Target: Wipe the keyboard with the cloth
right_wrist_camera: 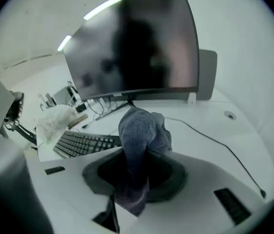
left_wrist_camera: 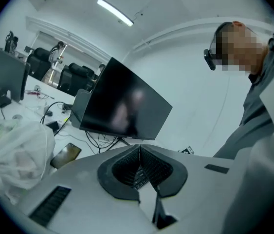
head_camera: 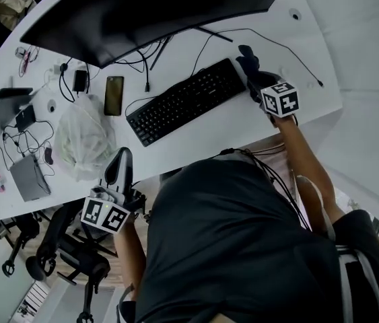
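**Cloth at the keyboard's right end**

The right gripper has its jaws pinched tight on the cloth, right at the right end of the black keyboard on the white desk. Whether the cloth touches the keys, I can't tell. It's a dark, blue-grey terry cloth, bunched into a rumpled lump above the jaws, with a tail hanging below. The left gripper hangs off the desk's near edge, jaws pressed together on nothing.
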